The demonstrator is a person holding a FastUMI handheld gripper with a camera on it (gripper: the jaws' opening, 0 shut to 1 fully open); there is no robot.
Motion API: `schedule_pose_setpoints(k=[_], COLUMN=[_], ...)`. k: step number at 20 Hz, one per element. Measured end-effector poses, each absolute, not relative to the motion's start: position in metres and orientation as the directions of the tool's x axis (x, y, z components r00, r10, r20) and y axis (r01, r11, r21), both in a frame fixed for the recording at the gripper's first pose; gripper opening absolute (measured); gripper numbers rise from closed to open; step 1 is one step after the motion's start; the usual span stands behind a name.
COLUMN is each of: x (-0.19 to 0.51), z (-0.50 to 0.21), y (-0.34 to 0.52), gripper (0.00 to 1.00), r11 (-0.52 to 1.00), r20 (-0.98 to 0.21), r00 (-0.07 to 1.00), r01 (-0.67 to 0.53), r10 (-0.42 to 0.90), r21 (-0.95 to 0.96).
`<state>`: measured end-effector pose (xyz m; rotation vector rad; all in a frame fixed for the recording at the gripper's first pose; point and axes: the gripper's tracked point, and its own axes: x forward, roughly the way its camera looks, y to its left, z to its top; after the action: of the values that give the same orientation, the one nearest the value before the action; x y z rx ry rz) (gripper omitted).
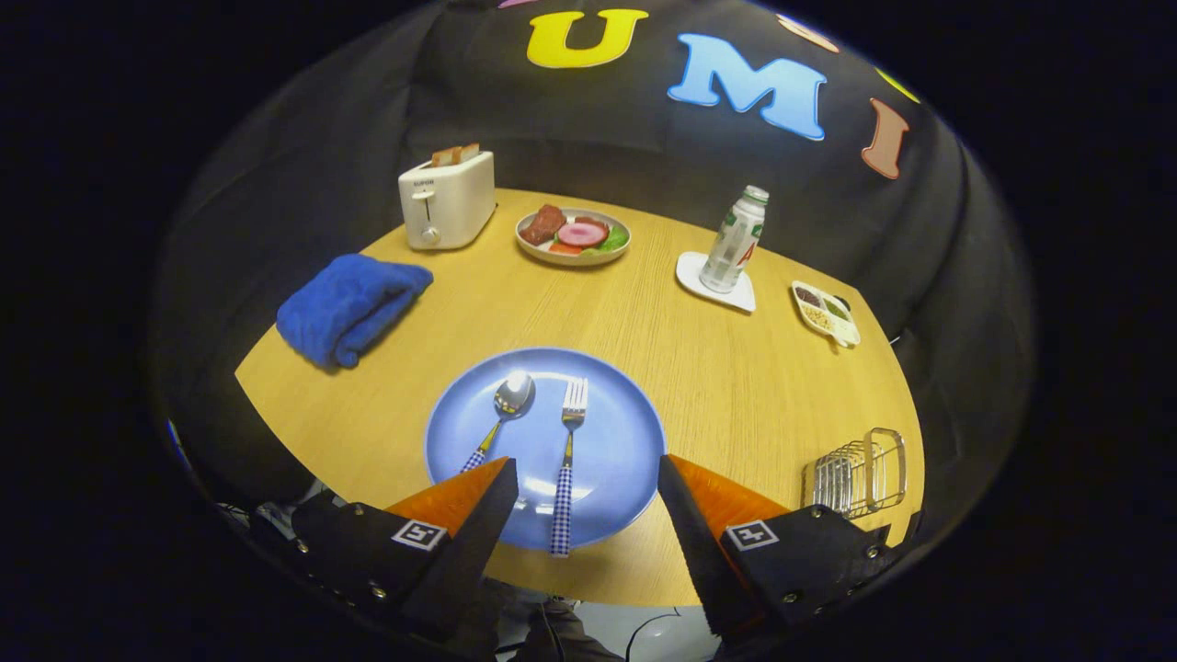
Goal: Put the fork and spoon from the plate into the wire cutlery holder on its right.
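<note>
Blue plate (625, 432) sits low-centre with the wire cutlery holder (860, 473) lower right, gripper (587, 478) wide open and empty above the fork (567, 460), spoon (501, 418) just left; both look light, stiff, slippery, so I'd pinch the checked handles.

Gripper (586, 469): I see it spread wide, holding nothing.
Fingers (478, 501): tips point toward 12 o'clock, level.
</note>
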<state>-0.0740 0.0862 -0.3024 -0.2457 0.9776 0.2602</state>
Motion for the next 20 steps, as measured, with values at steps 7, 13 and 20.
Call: schedule_pose_setpoints(k=[7,13,20], x=[-0.091,-0.099,-0.098], z=[-0.347,-0.370,-0.380], y=[0.087,0.089,0.093], gripper=[0.84,0.46,0.15], r11=[0.921,0.907,0.894], r20=[-0.935,-0.981,-0.992], r00=[0.350,0.189,0.115], r01=[-0.380,-0.419,-0.447], r10=[0.058,0.046,0.043], r21=[-0.085,-0.038,-0.013])
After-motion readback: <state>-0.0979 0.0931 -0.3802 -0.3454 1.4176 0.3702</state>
